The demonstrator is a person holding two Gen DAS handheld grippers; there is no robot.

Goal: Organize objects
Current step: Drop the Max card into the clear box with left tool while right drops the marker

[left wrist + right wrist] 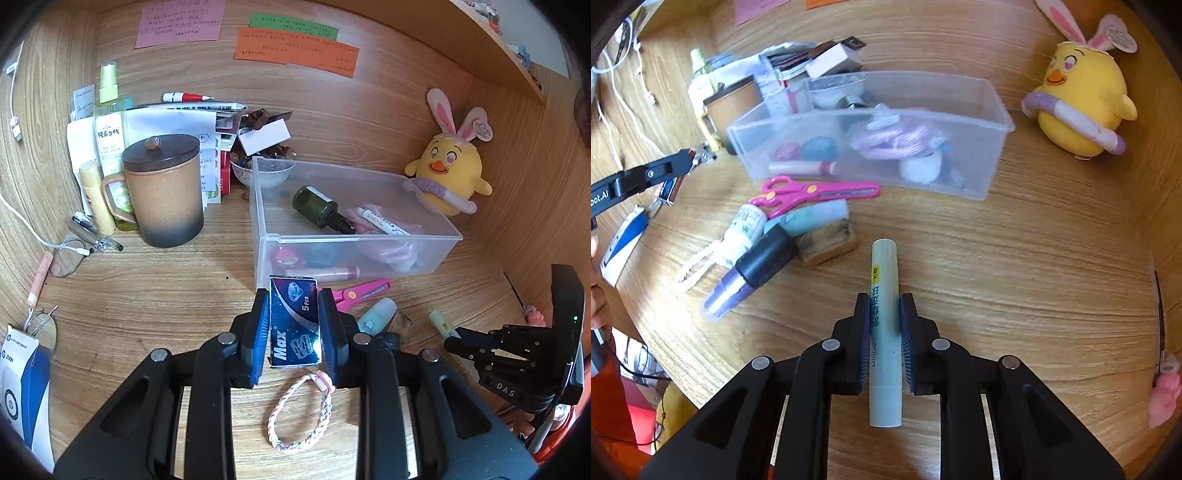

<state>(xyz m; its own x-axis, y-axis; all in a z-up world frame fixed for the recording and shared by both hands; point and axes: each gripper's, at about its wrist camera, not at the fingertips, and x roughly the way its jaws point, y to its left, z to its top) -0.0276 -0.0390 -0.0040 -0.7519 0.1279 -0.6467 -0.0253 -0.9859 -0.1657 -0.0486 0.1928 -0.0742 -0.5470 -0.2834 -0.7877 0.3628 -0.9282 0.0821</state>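
A wood-grain table (155, 295) walled by wood panels is seen; a blue box (293, 325) is clamped in the left tool (293, 328), a pale green tube (884, 332) in the right tool (884, 339).

Home study nook. Wood-grain surface (147, 295) walled in by matching panels, shelf (491, 55) overhead. Handwritten notes (295, 48) stuck on the back panel. Personal clutter: lidded mug (162, 192), plush chick (452, 170), stacked papers (177, 122), charging cable (22, 218), clear bin (369, 266) of small toiletries.

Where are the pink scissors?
The pink scissors lie on the desk just in front of the clear plastic box, beside the pale teal tube.
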